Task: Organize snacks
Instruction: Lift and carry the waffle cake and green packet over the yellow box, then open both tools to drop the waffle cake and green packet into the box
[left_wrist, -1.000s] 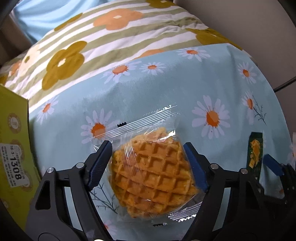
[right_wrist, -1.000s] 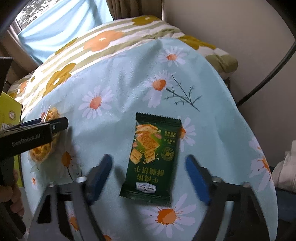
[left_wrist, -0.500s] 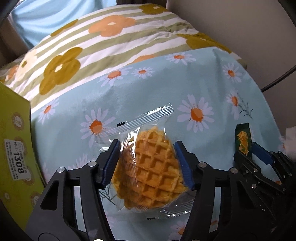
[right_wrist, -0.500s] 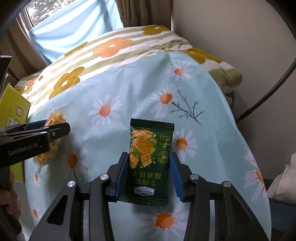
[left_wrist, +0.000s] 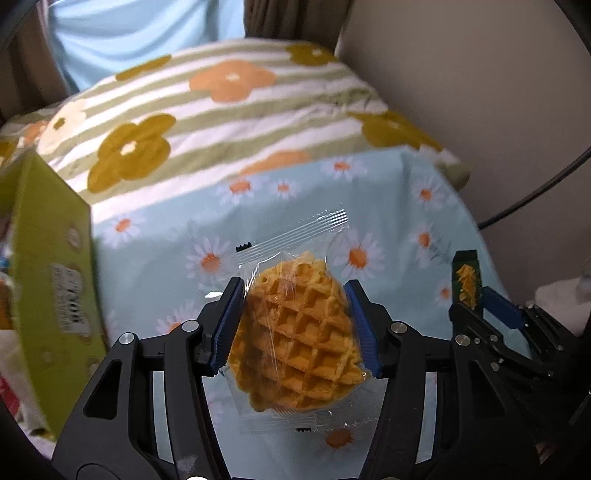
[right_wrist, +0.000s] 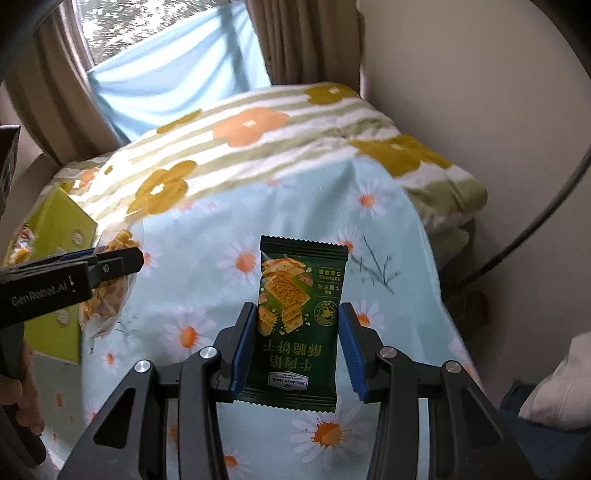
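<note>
My left gripper (left_wrist: 295, 325) is shut on a wrapped waffle (left_wrist: 295, 332) in clear plastic and holds it above the daisy-print cloth (left_wrist: 155, 236). My right gripper (right_wrist: 297, 347) is shut on a dark green cracker packet (right_wrist: 295, 314), lifted off the cloth. In the right wrist view the left gripper (right_wrist: 122, 258) shows at the left with the waffle (right_wrist: 107, 295) in it. In the left wrist view the right gripper (left_wrist: 476, 306) shows at the right holding the green packet (left_wrist: 466, 280) edge-on.
A yellow-green cardboard box (left_wrist: 48, 266) stands at the left edge of the cloth, also in the right wrist view (right_wrist: 59, 229). A striped flower blanket (right_wrist: 258, 140) lies behind. A wall (right_wrist: 480, 92) and a black cable (right_wrist: 535, 221) are at the right.
Both grippers closed on their snacks and lifted them off the cloth. The left gripper moved with the waffle toward the yellow-green box.
</note>
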